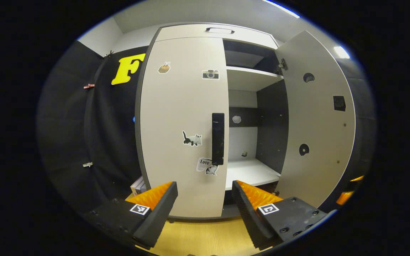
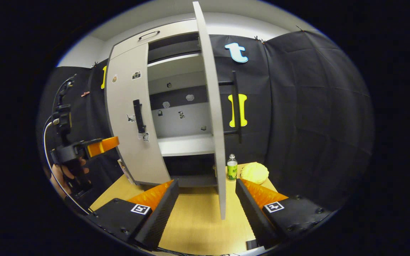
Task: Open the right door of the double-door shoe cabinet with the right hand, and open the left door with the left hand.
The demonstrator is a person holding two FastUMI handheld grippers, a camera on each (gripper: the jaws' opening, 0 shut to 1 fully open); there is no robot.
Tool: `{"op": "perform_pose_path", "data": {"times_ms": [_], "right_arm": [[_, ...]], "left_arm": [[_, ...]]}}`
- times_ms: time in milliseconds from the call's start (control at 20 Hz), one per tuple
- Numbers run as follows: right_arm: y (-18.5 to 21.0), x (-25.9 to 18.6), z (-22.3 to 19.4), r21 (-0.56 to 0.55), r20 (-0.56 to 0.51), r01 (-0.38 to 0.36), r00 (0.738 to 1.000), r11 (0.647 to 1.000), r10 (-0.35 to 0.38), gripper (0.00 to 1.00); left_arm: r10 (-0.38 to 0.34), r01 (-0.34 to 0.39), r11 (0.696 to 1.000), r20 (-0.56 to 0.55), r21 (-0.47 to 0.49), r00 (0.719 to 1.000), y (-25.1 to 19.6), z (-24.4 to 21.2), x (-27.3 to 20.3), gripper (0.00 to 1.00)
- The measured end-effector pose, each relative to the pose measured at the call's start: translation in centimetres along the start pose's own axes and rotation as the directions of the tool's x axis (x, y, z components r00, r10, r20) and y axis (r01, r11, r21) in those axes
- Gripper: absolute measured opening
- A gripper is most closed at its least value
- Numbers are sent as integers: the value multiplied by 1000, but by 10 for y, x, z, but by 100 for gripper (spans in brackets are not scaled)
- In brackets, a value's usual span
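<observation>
The pale shoe cabinet stands on a wooden table. Its left door (image 1: pixel 180 124) is closed, carries several stickers and has a black vertical handle (image 1: pixel 218 138). My left gripper (image 1: pixel 205 199) is open, a short way in front of that door and below the handle, holding nothing. The right door (image 1: pixel 315 117) is swung wide open, showing white shelves (image 1: pixel 251 172). In the right gripper view the right door (image 2: pixel 214 106) is seen edge-on with its black handle (image 2: pixel 236 106) on the far side. My right gripper (image 2: pixel 206 199) stands open just below the door's edge, holding nothing. A hand holds the left gripper (image 2: pixel 100 145) left of the closed left door (image 2: pixel 130 117).
A small green-labelled bottle (image 2: pixel 232 168) and a round yellow object (image 2: pixel 254 172) sit on the wooden table (image 2: pixel 198 220) to the right of the open door. Black cloth hangs behind and beside the cabinet. A cable (image 2: pixel 46 149) trails from the left gripper.
</observation>
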State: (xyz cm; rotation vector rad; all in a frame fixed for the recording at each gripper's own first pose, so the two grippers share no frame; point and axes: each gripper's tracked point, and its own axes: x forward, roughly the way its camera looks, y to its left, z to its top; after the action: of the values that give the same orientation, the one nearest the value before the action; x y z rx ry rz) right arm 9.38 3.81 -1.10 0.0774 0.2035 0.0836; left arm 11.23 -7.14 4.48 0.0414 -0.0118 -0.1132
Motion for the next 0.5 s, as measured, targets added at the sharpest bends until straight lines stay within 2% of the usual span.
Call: {"op": "perform_pose_path", "data": {"times_ms": [250, 350, 400, 500], "right_arm": [[15, 3, -3, -38, 18, -32, 999, 999, 33, 99], [17, 4, -3, -50, 26, -34, 999, 998, 35, 99], [18, 6, -2, -52, 34, -35, 999, 998, 37, 99], [18, 8, -1, -47, 43, -30, 999, 998, 32, 99]], "left_arm": [[-3, 2, 999, 17, 41, 1000, 1, 18, 45, 92], [-12, 10, 998, 38, 58, 999, -3, 30, 62, 95], [-18, 15, 998, 45, 65, 999, -6, 35, 71, 92], [-43, 41, 998, 44, 39, 998, -15, 40, 87, 94]]}}
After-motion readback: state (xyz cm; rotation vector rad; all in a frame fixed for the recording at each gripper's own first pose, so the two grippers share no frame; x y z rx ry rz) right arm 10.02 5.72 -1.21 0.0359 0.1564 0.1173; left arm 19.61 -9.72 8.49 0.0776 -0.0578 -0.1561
